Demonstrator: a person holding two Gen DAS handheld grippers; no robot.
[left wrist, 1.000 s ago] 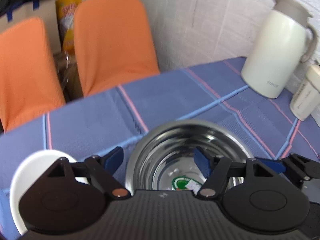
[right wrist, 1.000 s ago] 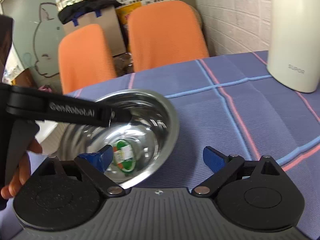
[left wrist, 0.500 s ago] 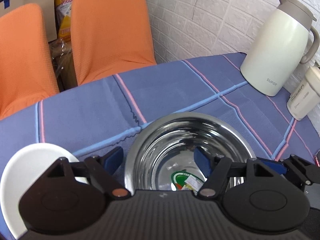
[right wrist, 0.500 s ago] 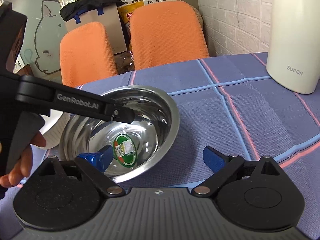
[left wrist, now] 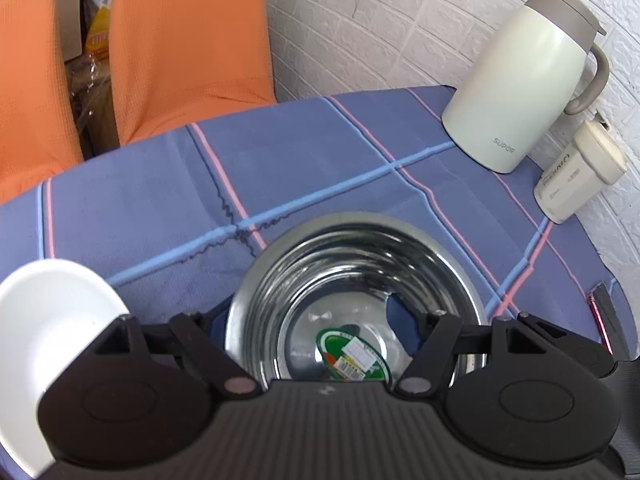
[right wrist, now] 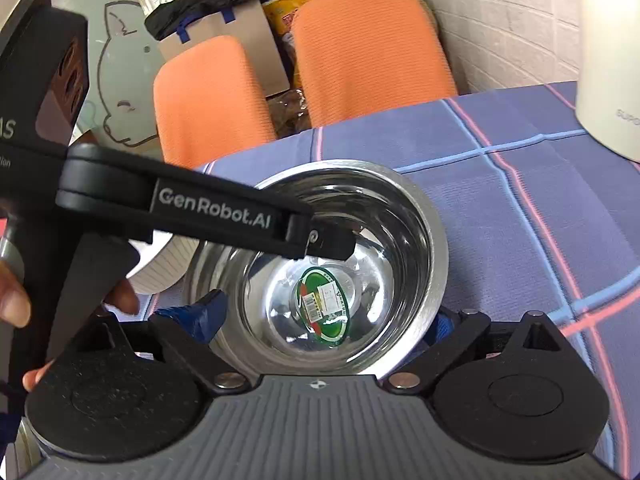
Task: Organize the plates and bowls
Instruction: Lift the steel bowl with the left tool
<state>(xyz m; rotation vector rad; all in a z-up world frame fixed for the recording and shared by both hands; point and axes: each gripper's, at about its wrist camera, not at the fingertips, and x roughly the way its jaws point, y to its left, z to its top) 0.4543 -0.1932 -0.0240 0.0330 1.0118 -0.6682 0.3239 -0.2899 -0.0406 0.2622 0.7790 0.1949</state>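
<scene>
Steel bowl [right wrist: 404,216] with green barcode sticker [right wrist: 326,306]; we straddle its rim with both wide-open hand-held grippers, left [left wrist: 310,320] marked "GenRobot.AI", right [right wrist: 324,318]; jug [left wrist: 516,84] reads "SUPOR".

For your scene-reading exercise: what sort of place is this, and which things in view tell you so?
Probably a dining or break-room corner, not a proper kitchen: a table under a blue checked cloth, orange chairs drawn up to it, and a white thermos jug against a white brick wall.
</scene>
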